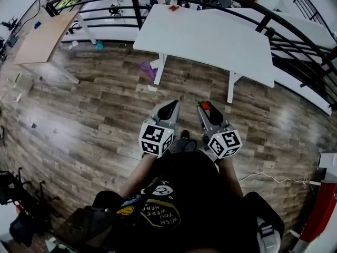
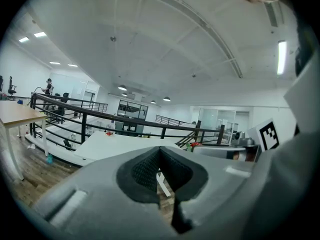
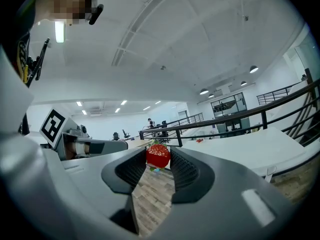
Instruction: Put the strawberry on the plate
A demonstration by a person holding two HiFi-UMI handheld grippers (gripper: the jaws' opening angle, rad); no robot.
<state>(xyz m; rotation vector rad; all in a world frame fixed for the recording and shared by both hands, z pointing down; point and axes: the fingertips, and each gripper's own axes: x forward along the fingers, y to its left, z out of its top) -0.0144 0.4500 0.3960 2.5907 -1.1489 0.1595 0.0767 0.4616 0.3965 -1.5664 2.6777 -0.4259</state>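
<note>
Ahead | white table (image 1: 210,36) | plank floor (image 1: 95,115) | black railing (image 1: 136,7) | right tongs (image 1: 203,106): strawberry (image 3: 158,156)

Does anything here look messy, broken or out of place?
Mostly the floor: a crumpled purple scrap and white bits lie by the leg of the white table, like dropped litter. Nothing looks spilled or broken. The strawberry sits pinched in the right gripper, intact.
</note>
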